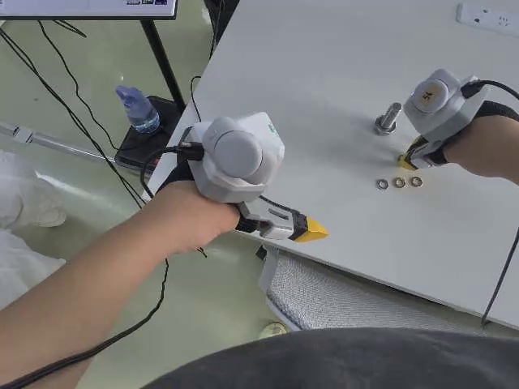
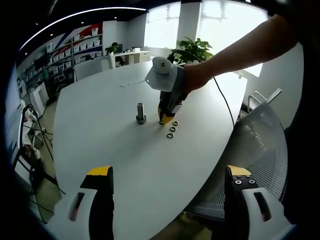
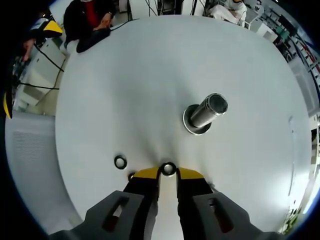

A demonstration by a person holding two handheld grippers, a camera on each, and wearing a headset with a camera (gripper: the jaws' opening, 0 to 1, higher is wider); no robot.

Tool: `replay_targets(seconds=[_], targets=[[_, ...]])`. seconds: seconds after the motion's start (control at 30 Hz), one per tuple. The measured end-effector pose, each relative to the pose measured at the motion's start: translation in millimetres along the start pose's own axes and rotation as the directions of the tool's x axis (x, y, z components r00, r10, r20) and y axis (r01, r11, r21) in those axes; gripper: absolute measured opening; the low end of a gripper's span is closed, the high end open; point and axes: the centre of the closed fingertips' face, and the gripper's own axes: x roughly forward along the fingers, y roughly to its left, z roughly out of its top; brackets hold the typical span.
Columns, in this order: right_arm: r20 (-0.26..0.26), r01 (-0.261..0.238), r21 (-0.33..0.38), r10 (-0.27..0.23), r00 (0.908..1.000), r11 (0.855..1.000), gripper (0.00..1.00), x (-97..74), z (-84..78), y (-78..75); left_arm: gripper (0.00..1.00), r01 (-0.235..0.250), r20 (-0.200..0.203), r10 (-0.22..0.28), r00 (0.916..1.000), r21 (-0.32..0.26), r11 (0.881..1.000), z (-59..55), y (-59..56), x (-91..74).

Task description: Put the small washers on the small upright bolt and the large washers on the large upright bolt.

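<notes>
One upright steel bolt (image 1: 388,119) stands on the white table (image 1: 324,73), with a wide ring at its base. It also appears as the bolt (image 3: 205,113) and the bolt (image 2: 140,112). My right gripper (image 1: 408,163) tips down just in front of it, its jaws nearly together on a small washer (image 3: 168,168) lying on the table. Three small washers (image 1: 399,182) lie in a row beside it; one washer (image 3: 120,162) sits left of the jaws. My left gripper (image 1: 311,231) hovers at the table's near edge, jaws wide open and empty (image 2: 170,200).
A grey mesh chair (image 1: 340,296) sits under the table's near edge. On the floor to the left lie a water bottle (image 1: 138,109), a dark box and cables. A white power strip (image 1: 486,16) rests at the table's far right. People sit at the far side (image 3: 90,20).
</notes>
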Motion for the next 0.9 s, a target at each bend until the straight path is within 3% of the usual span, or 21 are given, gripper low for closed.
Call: replay_targets(seconds=[0.27,0.63,0.9], targets=[[-0.033,0.004,-0.024,-0.004,0.9994,1.0,0.13,-1.4,1.1,4.1,0.89,0.007,-0.01,-0.007,0.9999,-0.004,1.0,-3.8,-0.3,0.0],[-0.004,0.003,0.0,-0.003,1.0,1.0,0.12,0.3,1.3,-3.1,0.87,0.011,-0.023,-0.011,0.9997,0.004,1.0,-6.2,0.1,-0.6],[-0.001,-0.009,0.014,0.009,1.0,1.0,0.12,-7.7,-0.6,1.6,0.9,-0.016,0.006,0.016,0.9998,0.007,1.0,0.8,6.8,-0.1]])
